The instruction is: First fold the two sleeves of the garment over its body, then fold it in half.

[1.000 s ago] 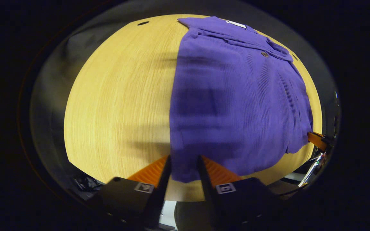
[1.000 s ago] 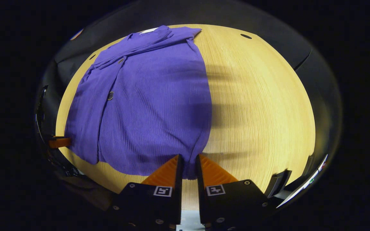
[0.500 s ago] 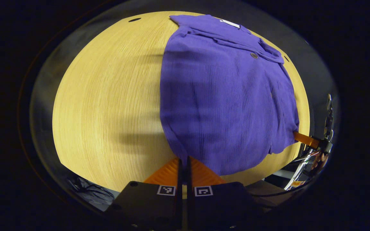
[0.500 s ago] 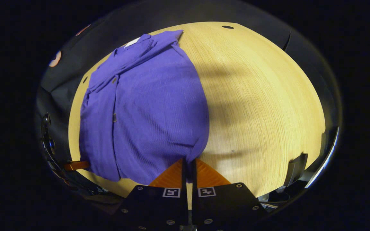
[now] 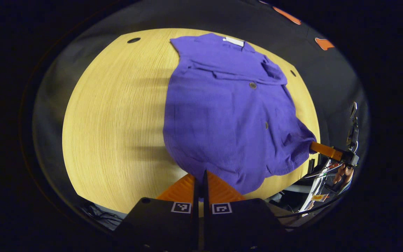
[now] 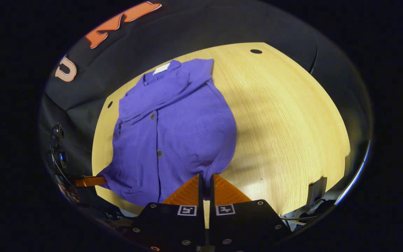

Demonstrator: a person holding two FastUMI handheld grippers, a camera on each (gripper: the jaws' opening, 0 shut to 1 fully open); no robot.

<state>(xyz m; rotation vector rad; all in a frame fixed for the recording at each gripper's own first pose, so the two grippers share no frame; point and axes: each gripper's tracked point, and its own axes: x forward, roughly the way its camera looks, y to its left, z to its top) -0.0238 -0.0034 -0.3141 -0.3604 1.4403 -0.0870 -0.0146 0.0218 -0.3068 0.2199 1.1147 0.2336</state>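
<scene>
Wooden table (image 5: 117, 115) under purple garment (image 5: 229, 122), both grippers' fingers (image 5: 187, 182) clamped on its hem.

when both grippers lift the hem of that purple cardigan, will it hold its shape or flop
The purple cardigan probably flops: its hem already bunches into soft puckers where the right gripper and left gripper pinch it. The thin ribbed knit looks light. It would likely drag rather than slide freely across the wooden table.

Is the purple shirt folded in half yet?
Not yet. The purple shirt lies full length on the table, collar at the far end, its near hem corners pinched by both grippers.
</scene>
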